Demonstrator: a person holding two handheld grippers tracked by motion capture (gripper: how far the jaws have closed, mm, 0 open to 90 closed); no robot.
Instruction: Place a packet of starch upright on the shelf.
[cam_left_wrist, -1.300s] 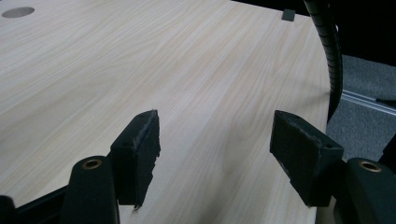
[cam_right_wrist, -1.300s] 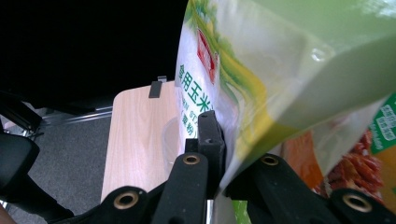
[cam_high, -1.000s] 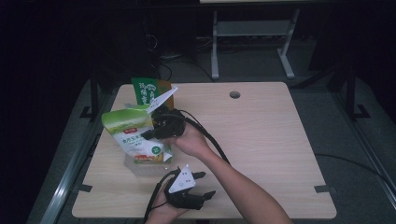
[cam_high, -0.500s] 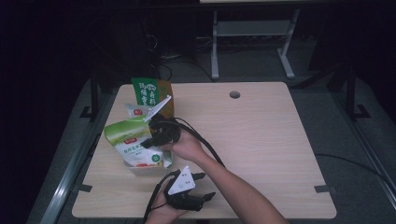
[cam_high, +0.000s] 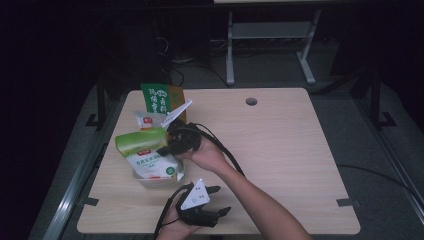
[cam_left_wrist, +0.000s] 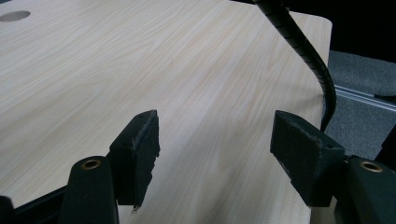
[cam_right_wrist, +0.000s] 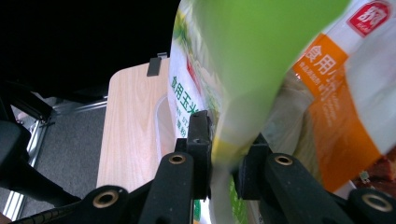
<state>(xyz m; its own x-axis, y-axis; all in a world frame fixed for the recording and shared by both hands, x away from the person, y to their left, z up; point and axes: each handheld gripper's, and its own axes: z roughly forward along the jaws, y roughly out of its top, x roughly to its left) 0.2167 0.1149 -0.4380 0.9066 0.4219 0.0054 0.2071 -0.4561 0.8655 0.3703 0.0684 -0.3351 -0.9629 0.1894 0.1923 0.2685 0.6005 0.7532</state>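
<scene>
A broad pale wood bench (cam_high: 280, 150) takes up the middle of the high view, with a round cable hole (cam_high: 251, 101) near its far edge and dark floor all around. On the left side of the bench stands a clear tub (cam_high: 150, 181), packed with food pouches: a dark green pack (cam_high: 156, 98) upright at the back, a white-and-orange pouch (cam_high: 145, 120) just in front of it, and a green-and-white pouch (cam_high: 147, 152) nearest the person, tilted, its green top lifted above the tub. The right hand-held gripper (cam_high: 172, 145) reaches across to that pouch, its grey plate pointing up and away, and the right gripper view settles it: both black jaws are clamped tight on the lower edge of the green-and-white pouch (cam_right_wrist: 224, 93), the orange-printed pouch (cam_right_wrist: 336, 116) right beside it and the tub's clear rim (cam_right_wrist: 161, 126) just behind. Down at the near edge of the bench, the left hand-held gripper (cam_high: 220, 200) sits low and level, pointing to the right, well apart from the tub. Its own view shows the jaws spread wide with bare wood between them, holding nothing, while a black ribbed cable (cam_left_wrist: 303, 51) curves past on the right.
</scene>
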